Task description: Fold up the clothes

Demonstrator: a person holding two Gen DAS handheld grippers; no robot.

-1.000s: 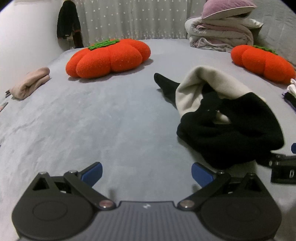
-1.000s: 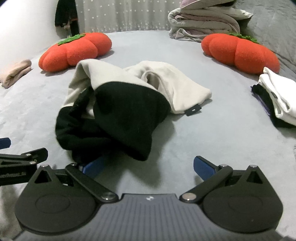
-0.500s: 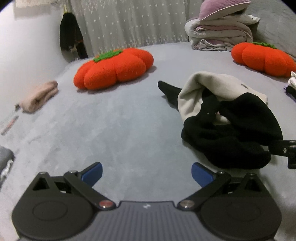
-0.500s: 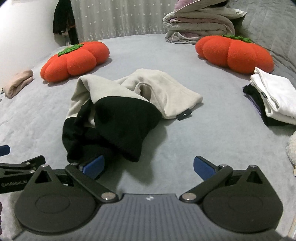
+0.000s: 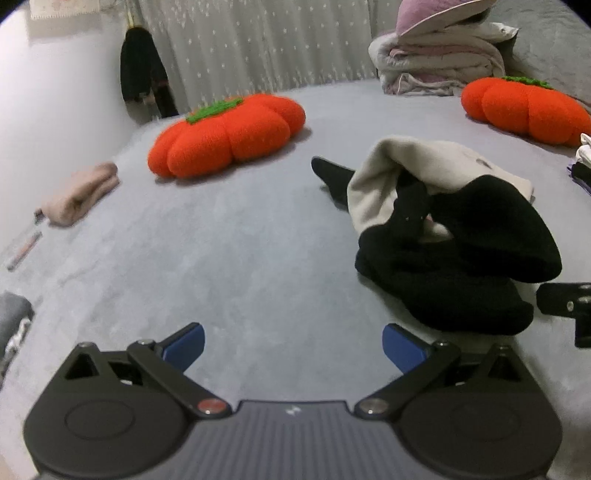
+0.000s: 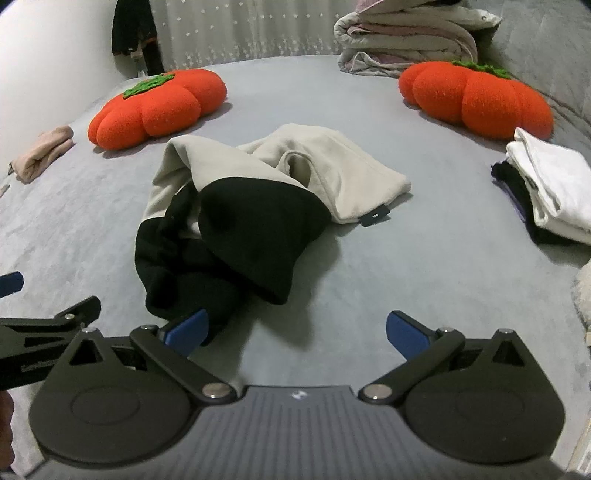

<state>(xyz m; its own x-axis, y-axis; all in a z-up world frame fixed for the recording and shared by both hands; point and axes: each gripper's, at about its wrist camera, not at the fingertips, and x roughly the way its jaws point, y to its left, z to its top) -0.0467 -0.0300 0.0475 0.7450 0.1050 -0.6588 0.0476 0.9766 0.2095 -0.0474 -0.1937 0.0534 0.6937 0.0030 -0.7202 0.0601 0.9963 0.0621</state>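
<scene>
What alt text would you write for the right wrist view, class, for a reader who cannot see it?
A crumpled black and cream garment lies unfolded on a grey bed, just ahead of the open right gripper. Two orange pumpkin cushions sit behind it, folded clothes are stacked at right, and the left gripper edges in at left.

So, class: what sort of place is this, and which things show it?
Most likely a bedroom: a wide grey quilted bed surface, a stack of folded pale duvets, and a sheer star-dotted white curtain.
</scene>
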